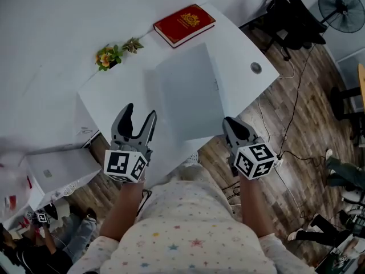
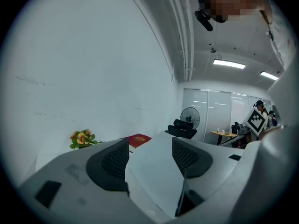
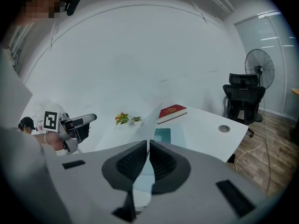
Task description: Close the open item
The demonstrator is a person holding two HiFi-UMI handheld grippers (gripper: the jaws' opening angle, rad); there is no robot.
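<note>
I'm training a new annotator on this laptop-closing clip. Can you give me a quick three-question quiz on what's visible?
1. Fill in: the shut book on the desk is ____ in colour.
2. True or false: the left gripper is clamped on the laptop lid.
3. What is between the jaws of the right gripper? A) the book B) the laptop lid's edge C) nothing

Key: 1 red; 2 false, its jaws stand apart; 3 B.

The grey laptop (image 1: pixel 191 93) is standing part-open, lid tilting. Its lid edge is sitting pinched between the jaws of the right gripper (image 3: pixel 148 143).
</note>
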